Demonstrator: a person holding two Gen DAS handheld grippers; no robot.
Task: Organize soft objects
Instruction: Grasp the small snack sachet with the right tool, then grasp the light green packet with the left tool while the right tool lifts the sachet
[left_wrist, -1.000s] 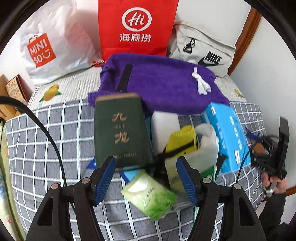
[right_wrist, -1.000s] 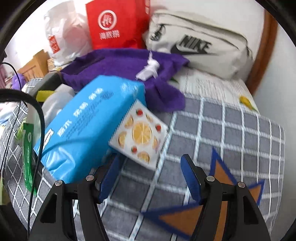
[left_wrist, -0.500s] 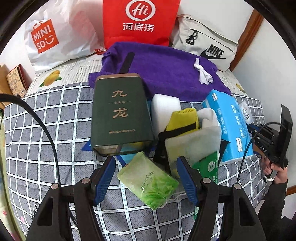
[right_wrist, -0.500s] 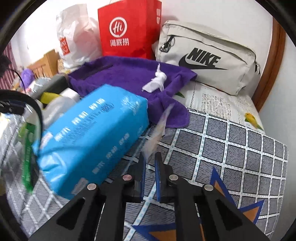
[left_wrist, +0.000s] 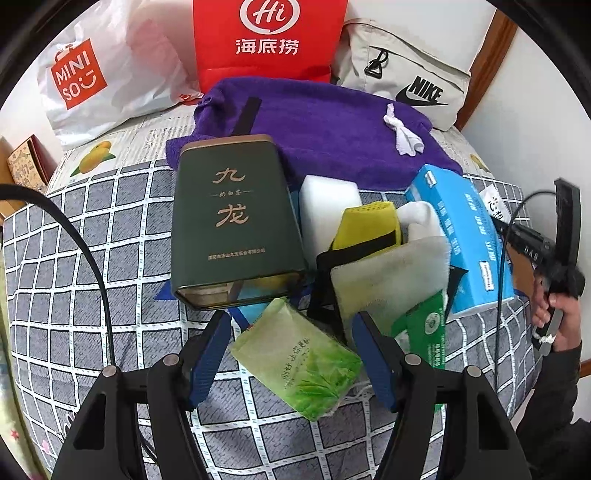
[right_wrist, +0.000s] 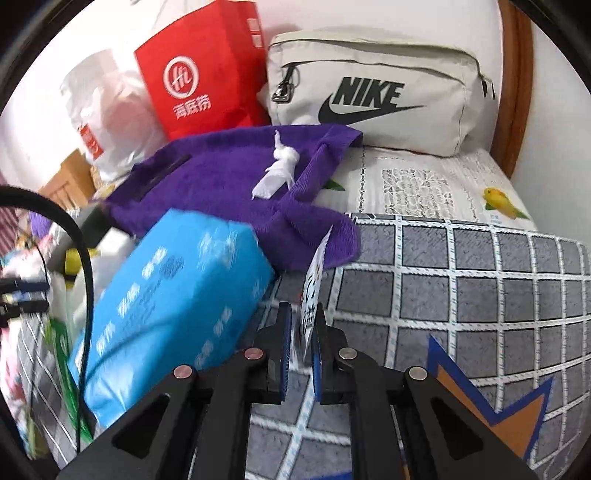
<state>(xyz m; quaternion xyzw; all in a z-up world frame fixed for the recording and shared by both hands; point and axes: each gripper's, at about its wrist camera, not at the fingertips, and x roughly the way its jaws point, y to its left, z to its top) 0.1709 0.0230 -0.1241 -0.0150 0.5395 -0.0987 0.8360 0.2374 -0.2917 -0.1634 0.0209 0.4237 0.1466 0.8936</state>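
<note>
One small flat printed sachet (right_wrist: 312, 291) is pinched in the right gripper (right_wrist: 300, 334), lifted beside the blue tissue pack (right_wrist: 173, 291). Left gripper (left_wrist: 291, 354) is spread around the green wipes packet (left_wrist: 295, 354), not gripping; most of the pile remains unsorted.

Far edge of the bed: red paper bag (left_wrist: 269, 37) upright, white Miniso bag (left_wrist: 110, 74) toward the left corner, beige Nike bag (right_wrist: 373, 92) toward the right. Dark green tin (left_wrist: 236, 225) on grey checked cover (left_wrist: 74, 258), mid-bed.
</note>
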